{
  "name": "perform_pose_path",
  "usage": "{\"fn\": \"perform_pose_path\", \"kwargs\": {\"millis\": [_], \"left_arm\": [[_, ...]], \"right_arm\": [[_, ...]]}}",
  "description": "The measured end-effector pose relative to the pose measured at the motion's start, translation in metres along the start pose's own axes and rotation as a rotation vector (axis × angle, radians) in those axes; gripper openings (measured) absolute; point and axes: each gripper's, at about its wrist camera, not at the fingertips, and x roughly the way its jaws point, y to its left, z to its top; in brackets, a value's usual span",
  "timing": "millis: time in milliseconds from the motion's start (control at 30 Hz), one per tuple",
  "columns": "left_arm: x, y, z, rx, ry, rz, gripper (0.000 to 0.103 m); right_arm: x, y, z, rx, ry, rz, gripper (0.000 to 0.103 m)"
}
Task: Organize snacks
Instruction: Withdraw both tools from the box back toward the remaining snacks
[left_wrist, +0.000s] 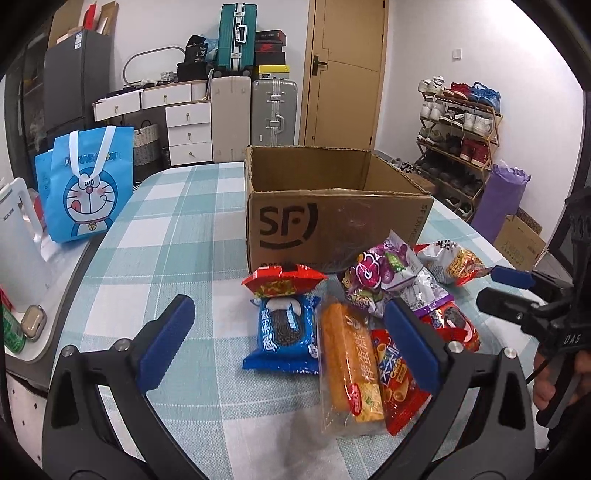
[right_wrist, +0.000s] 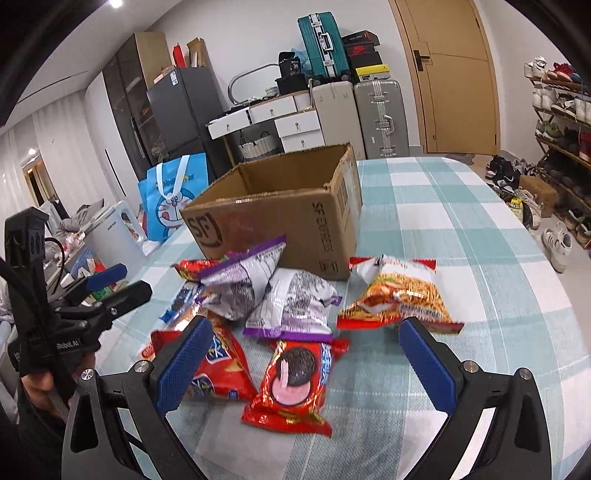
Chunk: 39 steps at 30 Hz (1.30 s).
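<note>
Several snack packs lie on the checked tablecloth in front of an open, empty SF cardboard box (left_wrist: 332, 221) (right_wrist: 277, 221). My left gripper (left_wrist: 288, 343) is open, low over a blue Oreo pack (left_wrist: 286, 332) that lies between its pads untouched; an orange cake pack (left_wrist: 347, 369) lies beside its right finger. My right gripper (right_wrist: 306, 365) is open too, straddling a red Oreo pack (right_wrist: 295, 380) without touching it. Beyond it lie purple packs (right_wrist: 295, 299) and a noodle snack pack (right_wrist: 399, 295). Each gripper shows at the edge of the other's view, held by a hand.
A blue Doraemon bag (left_wrist: 88, 192) and a white kettle (left_wrist: 18, 251) stand on a side surface left of the table. A shoe rack (left_wrist: 461, 129) and floor clutter lie beyond the table's right edge. Suitcases and drawers line the back wall.
</note>
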Motion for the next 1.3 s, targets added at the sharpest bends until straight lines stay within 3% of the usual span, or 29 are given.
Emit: {"fn": "perform_pose_path", "kwargs": {"millis": [100, 500, 1300], "left_arm": [[0.000, -0.002, -0.006, 0.003, 0.012, -0.004, 0.102], [0.010, -0.017, -0.030, 0.068, 0.055, -0.003, 0.102], [0.026, -0.021, -0.035, 0.096, 0.106, 0.004, 0.102]], "right_arm": [[0.006, 0.003, -0.004, -0.007, 0.043, 0.005, 0.102], [0.017, 0.010, -0.015, -0.045, 0.069, -0.031, 0.102], [0.042, -0.001, -0.020, -0.002, 0.160, -0.069, 0.102]]}}
